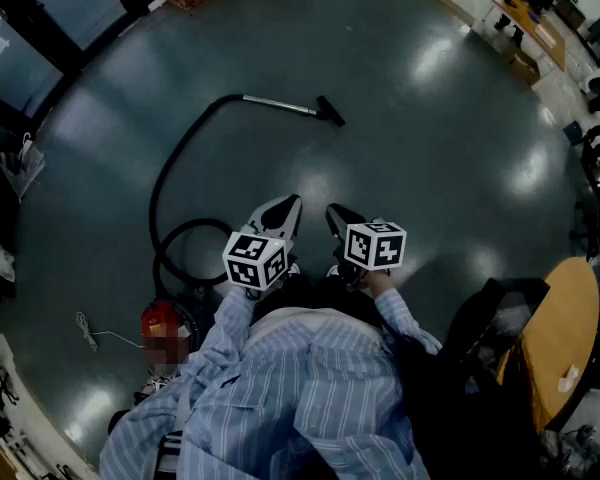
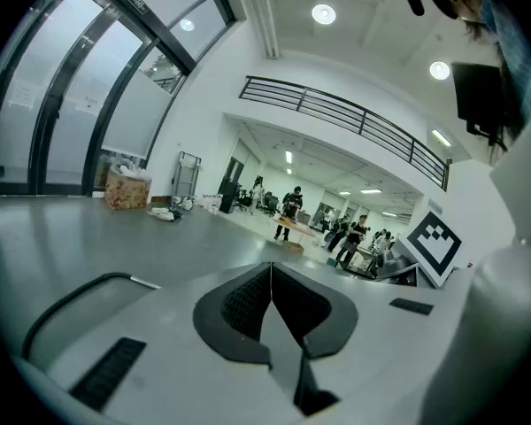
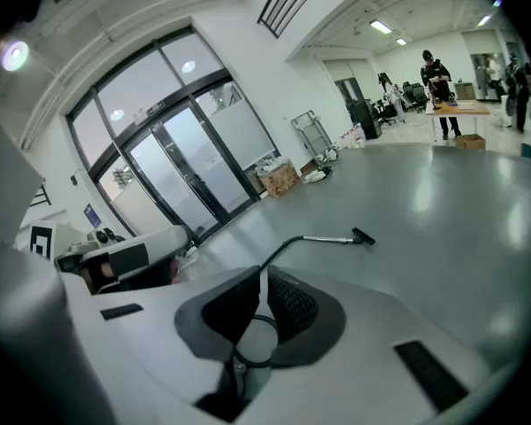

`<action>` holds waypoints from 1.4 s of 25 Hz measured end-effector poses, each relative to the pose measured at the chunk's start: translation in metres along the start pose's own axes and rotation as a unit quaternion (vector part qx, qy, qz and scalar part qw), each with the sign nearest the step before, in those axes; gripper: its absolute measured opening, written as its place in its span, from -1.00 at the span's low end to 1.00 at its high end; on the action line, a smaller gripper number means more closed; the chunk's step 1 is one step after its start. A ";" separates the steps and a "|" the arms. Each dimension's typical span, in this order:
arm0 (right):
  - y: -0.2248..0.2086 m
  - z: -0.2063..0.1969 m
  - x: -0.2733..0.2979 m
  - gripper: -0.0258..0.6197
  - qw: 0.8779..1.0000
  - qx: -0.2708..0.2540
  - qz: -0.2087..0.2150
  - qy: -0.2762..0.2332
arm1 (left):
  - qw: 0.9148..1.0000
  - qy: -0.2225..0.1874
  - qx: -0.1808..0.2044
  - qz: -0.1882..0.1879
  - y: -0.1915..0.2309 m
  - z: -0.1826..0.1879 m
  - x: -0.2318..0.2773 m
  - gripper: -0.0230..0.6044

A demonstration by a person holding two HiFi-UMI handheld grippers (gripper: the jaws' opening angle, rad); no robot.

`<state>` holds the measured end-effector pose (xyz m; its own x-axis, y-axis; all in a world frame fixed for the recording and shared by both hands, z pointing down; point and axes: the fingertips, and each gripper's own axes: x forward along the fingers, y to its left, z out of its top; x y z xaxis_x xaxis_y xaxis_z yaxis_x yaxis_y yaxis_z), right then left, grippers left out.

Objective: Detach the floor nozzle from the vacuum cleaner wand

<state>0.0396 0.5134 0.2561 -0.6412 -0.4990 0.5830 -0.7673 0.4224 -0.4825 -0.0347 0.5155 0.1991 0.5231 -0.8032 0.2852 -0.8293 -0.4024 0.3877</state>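
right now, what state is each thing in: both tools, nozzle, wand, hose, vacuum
left tool: shut, empty, held above the floor
right tool: shut, empty, held above the floor
floor nozzle: attached to the wand's end, on the floor
wand: lying flat on the floor, untouched
hose: joined to the wand, curving back and looped near the vacuum body
vacuum body: on the floor by the person's left side
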 end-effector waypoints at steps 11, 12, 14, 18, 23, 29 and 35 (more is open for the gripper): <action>-0.008 0.008 -0.020 -0.82 1.000 0.006 0.001 -0.029 | 0.999 0.012 0.023 -0.029 -0.030 -0.002 0.016 -0.90; -0.010 0.009 -0.021 -0.82 1.000 0.006 0.000 -0.029 | 0.999 0.013 0.024 -0.031 -0.032 -0.002 0.018 -0.90; -0.013 0.010 -0.021 -0.82 1.000 0.007 -0.001 -0.028 | 0.999 0.017 0.026 -0.033 -0.034 -0.002 0.020 -0.90; -0.012 0.009 -0.018 -0.82 1.000 0.020 -0.001 -0.023 | 0.999 0.019 0.026 -0.034 -0.030 -0.001 0.019 -0.90; -0.011 0.005 -0.011 -0.82 0.999 0.028 0.005 -0.019 | 0.999 0.017 0.022 -0.029 -0.023 -0.003 0.017 -0.90; -0.004 0.001 0.001 -0.82 0.999 0.026 0.004 -0.019 | 0.999 0.016 0.020 -0.025 -0.008 -0.005 0.009 -0.90; 0.010 -0.004 0.017 -0.82 0.999 0.041 -0.005 -0.021 | 0.999 0.020 0.019 -0.030 0.013 -0.005 -0.005 -0.90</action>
<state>0.0209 0.5121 0.2642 -0.6322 -0.5355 0.5600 -0.7702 0.3552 -0.5298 -0.0467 0.5167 0.2073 0.5792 -0.7590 0.2973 -0.8024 -0.4667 0.3719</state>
